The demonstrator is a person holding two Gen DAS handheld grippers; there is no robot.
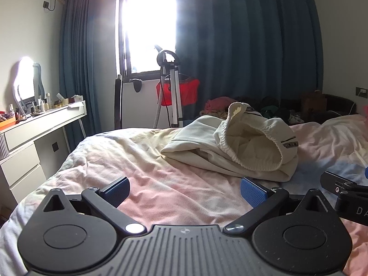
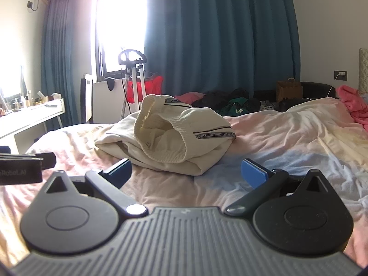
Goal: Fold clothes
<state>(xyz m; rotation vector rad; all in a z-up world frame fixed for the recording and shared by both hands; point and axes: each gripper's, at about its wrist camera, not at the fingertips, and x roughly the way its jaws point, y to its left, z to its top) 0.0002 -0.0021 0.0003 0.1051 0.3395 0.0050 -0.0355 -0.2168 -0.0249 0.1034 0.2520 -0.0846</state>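
A cream pair of trousers (image 1: 232,147) with an elastic waistband and black printed tape lies crumpled on the bed, waist opening facing me. The same trousers (image 2: 170,138) fill the middle of the right wrist view. My left gripper (image 1: 185,189) hovers over the pink sheet just short of the garment, jaws wide apart, nothing between the blue pads. My right gripper (image 2: 186,172) is also open and empty, its fingers flanking the near edge of the cloth without touching it. Each gripper's side shows at the edge of the other's view.
The bed (image 1: 142,161) has a rumpled pink and pale sheet. A white dresser (image 1: 43,126) with bottles and a mirror stands left. A garment steamer stand (image 1: 171,92) and a red garment are by the window. Dark clothes (image 2: 230,102) and a pink cloth (image 2: 352,103) lie beyond.
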